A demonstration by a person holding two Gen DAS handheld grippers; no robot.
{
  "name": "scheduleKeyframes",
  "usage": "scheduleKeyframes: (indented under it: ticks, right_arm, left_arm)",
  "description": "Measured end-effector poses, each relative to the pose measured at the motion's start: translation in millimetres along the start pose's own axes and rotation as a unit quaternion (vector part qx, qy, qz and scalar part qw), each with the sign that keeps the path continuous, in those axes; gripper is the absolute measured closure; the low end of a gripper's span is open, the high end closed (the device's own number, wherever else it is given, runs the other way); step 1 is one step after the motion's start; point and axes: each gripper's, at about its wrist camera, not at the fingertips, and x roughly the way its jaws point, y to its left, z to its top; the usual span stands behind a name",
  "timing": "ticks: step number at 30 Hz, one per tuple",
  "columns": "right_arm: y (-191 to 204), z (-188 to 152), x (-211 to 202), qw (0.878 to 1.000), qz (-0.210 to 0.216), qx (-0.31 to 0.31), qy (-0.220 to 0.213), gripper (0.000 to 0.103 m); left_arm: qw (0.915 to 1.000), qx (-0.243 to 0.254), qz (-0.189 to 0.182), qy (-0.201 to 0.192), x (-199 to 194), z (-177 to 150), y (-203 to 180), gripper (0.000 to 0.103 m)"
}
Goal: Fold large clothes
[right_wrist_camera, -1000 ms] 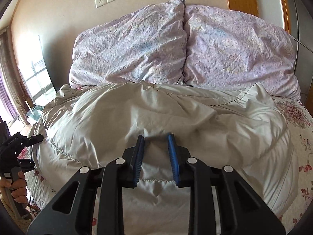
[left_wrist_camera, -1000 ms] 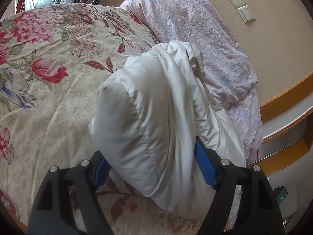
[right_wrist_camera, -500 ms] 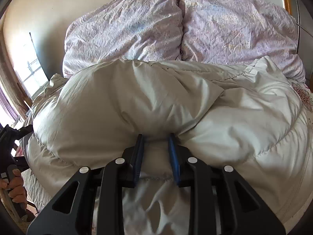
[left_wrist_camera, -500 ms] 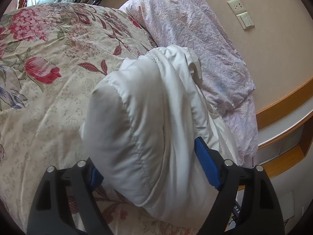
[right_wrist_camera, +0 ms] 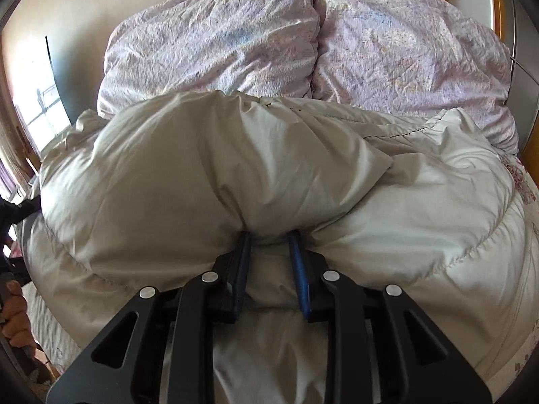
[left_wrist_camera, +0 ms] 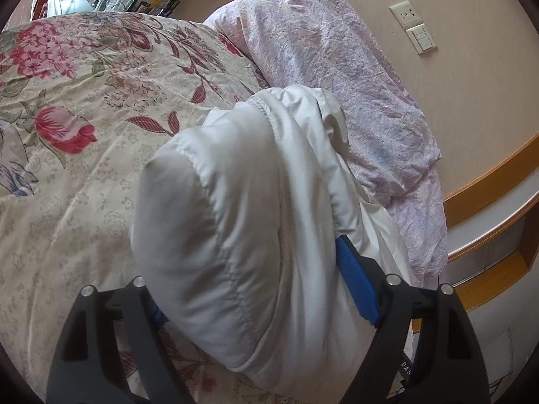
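**Puffy white jacket bundled on the flowered bed, a gripper on each side**

Padded white jacket (left_wrist_camera: 242, 222), a thick quilted garment of smooth, faintly glossy fabric with stitched seams, lay heaped on the cream bedspread with red and pink flowers (left_wrist_camera: 84, 101), close to the head of the bed. In the left wrist view it formed a tall rounded roll, its gathered seams puckered and its folded edges stacked in layers toward the pillows.

The left gripper (left_wrist_camera: 262, 289), black with ribbed blue pads, stood wide around that roll. The blue pad (left_wrist_camera: 357, 286) on the right side of the view lay against the fabric, and the other pad was mostly buried under the bulge, so the jaws were clamped across the full thickness of the bundle.

In the right wrist view the jacket (right_wrist_camera: 256, 175) spread broad and billowy, with soft creases running toward a pinched spot at its near edge. There the right gripper (right_wrist_camera: 269, 259) had its two blue pads set narrowly apart with a fold of the cloth squeezed between them, the material puckering around the tips.

Behind the jacket, two crinkled lilac pillows (right_wrist_camera: 215, 37) leaned side by side against the beige wall. A white socket and switch plate (left_wrist_camera: 414, 25) sat on that wall, above a wooden headboard ledge (left_wrist_camera: 488, 181). A person's fingers (right_wrist_camera: 15, 316) showed at the left edge of the right wrist view.
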Motion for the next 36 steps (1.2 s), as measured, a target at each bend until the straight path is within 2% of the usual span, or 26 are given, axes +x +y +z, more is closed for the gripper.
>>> scheduleKeyframes:
  ticks: [3, 7, 13, 15, 17, 19, 23, 29, 33, 36]
  right_arm:
    - [7.6, -4.7, 10.8, 0.999, -0.013, -0.026, 0.020, 0.076]
    - [1.2, -6.4, 26.7, 0.999, 0.007, -0.012, 0.053, 0.076]
    - [-0.8, -13.7, 29.6, 0.999, 0.016, -0.011, 0.047, 0.076]
    - [-1.7, -13.4, 29.9, 0.999, 0.020, -0.009, 0.048, 0.076]
    - [-2.6, -12.9, 30.0, 0.999, 0.023, -0.007, 0.048, 0.076]
    - [-3.1, -13.1, 29.8, 0.999, 0.024, -0.008, 0.047, 0.077]
    - [-1.6, -15.2, 29.1, 0.999, 0.021, -0.011, 0.042, 0.077]
    - [-3.2, -15.6, 29.6, 0.999, 0.025, -0.007, 0.044, 0.077]
    - [-4.9, -15.4, 29.8, 0.999, 0.029, -0.004, 0.043, 0.077]
    - [-5.9, -15.6, 30.1, 0.999, 0.030, -0.004, 0.042, 0.077]
  left_arm:
    - [1.0000, 0.005, 0.005, -0.004, 1.0, -0.1, -1.0, 0.022]
    - [0.9999, 0.005, -0.006, -0.013, 4.1, -0.5, -2.0, 0.022]
    - [0.9946, -0.060, -0.080, -0.028, 5.3, 2.9, 8.8, 0.025]
    - [0.9908, -0.087, -0.101, -0.025, 7.5, 4.1, 15.4, 0.030]
    - [0.9842, -0.122, -0.128, -0.009, 14.5, 4.2, 26.2, 0.053]
    - [0.9801, -0.137, -0.144, 0.002, 17.2, 6.1, 32.1, 0.061]
    - [0.9845, -0.103, -0.142, 0.002, 10.5, 12.9, 14.7, 0.073]
    - [0.9901, -0.023, -0.138, -0.012, -3.2, 21.2, -31.5, 0.075]
    - [0.9894, 0.037, -0.139, -0.023, -12.1, 21.3, -64.1, 0.075]
    - [0.9854, 0.092, -0.139, -0.034, -18.0, 17.6, -93.7, 0.075]
